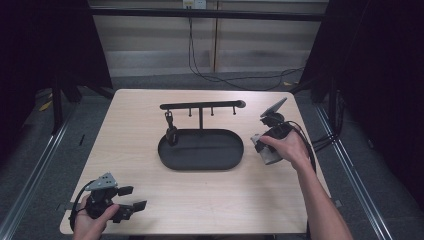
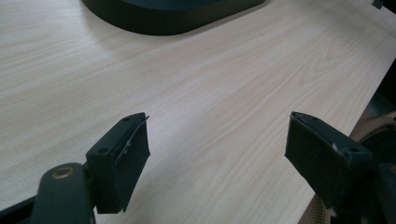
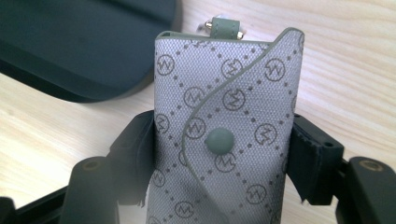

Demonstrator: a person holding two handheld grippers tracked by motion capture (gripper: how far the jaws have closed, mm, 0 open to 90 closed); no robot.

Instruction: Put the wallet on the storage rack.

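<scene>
A grey patterned key pouch [image 3: 224, 130] with a round snap button stands between the jaws of my right gripper [image 3: 219, 158], which is shut on its sides. In the high view the pouch [image 1: 263, 149] sits in that gripper [image 1: 261, 146], just right of the black oval tray [image 1: 201, 149]. A black rack [image 1: 202, 105] with small hooks rises from the tray, and a dark key holder [image 1: 171, 131] hangs from its left hook. My left gripper [image 1: 131, 198] rests at the table's near left corner, open and holding nothing [image 2: 217, 154].
The light wooden table [image 1: 150, 180] ends close to the left gripper at the front. Black cables trail on the floor behind the table [image 1: 220, 77]. Metal rails run along both sides.
</scene>
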